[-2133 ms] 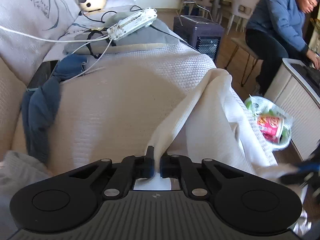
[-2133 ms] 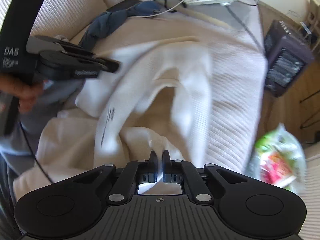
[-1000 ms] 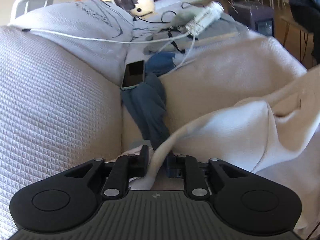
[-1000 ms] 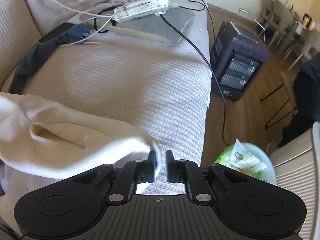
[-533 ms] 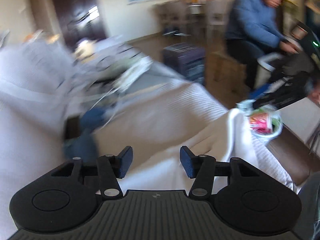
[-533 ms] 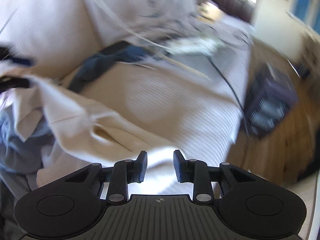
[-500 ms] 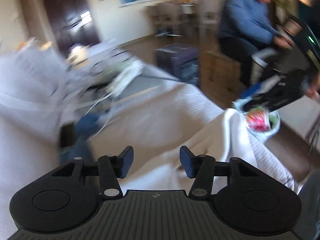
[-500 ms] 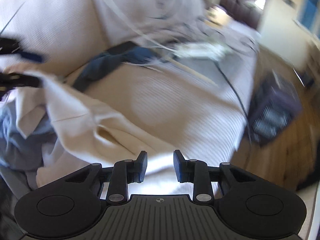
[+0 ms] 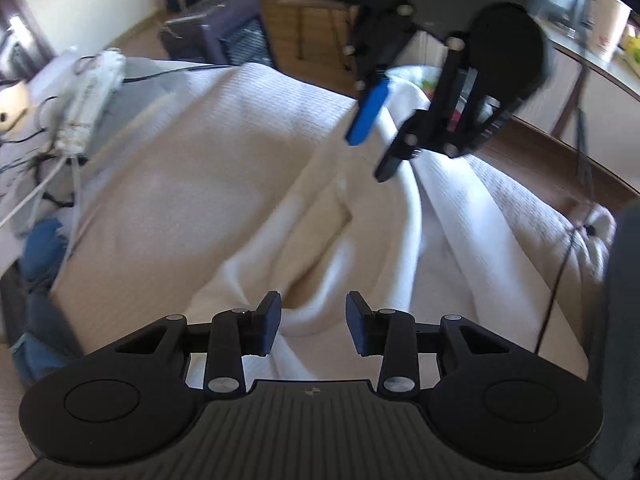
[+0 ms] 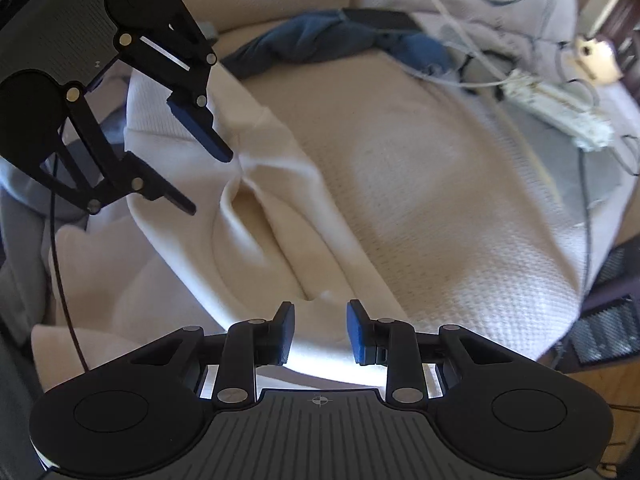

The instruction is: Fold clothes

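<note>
A cream-white knit garment point(image 9: 360, 240) lies rumpled in loose folds on the sofa seat point(image 9: 208, 184). My left gripper point(image 9: 313, 330) hovers just above a fold, open, with nothing between its pads. Across from it, my right gripper point(image 9: 372, 148) hangs open over the garment's far edge. In the right wrist view the garment point(image 10: 256, 224) spreads below my open right gripper point(image 10: 320, 332). My left gripper point(image 10: 202, 180) is open at the upper left, above the garment's far corner.
A dark blue garment point(image 10: 320, 44) and a phone point(image 10: 376, 18) lie by the sofa back. A white power strip point(image 10: 556, 112) with cables rests further along the seat. A dark heater point(image 9: 228, 36) stands on the floor. Grey cloth point(image 10: 20, 240) lies at the left.
Both grippers were shut on the garment a second ago and have opened and let it go. The garment has dropped onto the seat. The grippers now face each other.
</note>
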Motion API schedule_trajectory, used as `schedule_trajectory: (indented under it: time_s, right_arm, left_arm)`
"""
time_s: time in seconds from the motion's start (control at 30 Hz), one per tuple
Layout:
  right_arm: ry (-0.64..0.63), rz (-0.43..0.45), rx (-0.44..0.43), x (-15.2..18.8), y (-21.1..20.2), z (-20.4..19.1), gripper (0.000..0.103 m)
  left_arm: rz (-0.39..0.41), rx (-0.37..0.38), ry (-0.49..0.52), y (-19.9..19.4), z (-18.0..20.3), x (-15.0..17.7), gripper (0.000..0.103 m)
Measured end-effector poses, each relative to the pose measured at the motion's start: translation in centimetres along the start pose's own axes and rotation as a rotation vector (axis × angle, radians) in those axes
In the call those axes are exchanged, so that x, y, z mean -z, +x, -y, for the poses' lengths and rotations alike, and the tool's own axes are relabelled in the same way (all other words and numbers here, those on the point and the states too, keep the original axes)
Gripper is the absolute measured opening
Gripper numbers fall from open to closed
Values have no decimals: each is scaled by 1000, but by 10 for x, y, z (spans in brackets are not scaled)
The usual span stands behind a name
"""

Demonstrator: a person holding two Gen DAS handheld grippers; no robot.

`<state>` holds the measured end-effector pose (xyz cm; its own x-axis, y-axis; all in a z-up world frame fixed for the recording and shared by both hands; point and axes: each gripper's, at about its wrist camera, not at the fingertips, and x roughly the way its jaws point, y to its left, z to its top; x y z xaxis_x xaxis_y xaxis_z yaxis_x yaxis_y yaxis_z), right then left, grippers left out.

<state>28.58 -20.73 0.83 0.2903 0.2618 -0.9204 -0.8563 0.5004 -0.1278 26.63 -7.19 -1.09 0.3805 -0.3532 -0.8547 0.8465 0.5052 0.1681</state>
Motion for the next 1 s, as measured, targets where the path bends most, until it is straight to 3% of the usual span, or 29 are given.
schedule_trajectory:
  time_s: [0.23,0.4,0.43,0.53,0.57,0.67,0.83,1.0]
  right_arm:
    - [-45,-74,-29,-8,31,8,29]
    - [-24,-115,-59,-6,49,10,30]
    - [-20,-124,-65,-5,52,9,30]
    - [49,-89,-63,1,46,15,28]
    - [73,-76,-62,4,43,17,21]
    - [143,-40,-58,10,37,22,12]
    - [172,70,4,15,0,24,9]
    - [258,202,109,7,-40,54,8]
  left_arm:
    - [-3,-1,94,20,4,-1,37]
    - [-88,21,143,41,6,2,37]
    - [-103,27,147,41,7,5,32]
    - [-151,53,65,42,-5,7,2]
    - [-157,61,28,40,-11,6,2]
    - [-120,70,-84,23,-31,0,2]
    - [-10,6,-144,-18,-55,-19,1]
    - [127,-105,-190,-55,-87,-46,0]
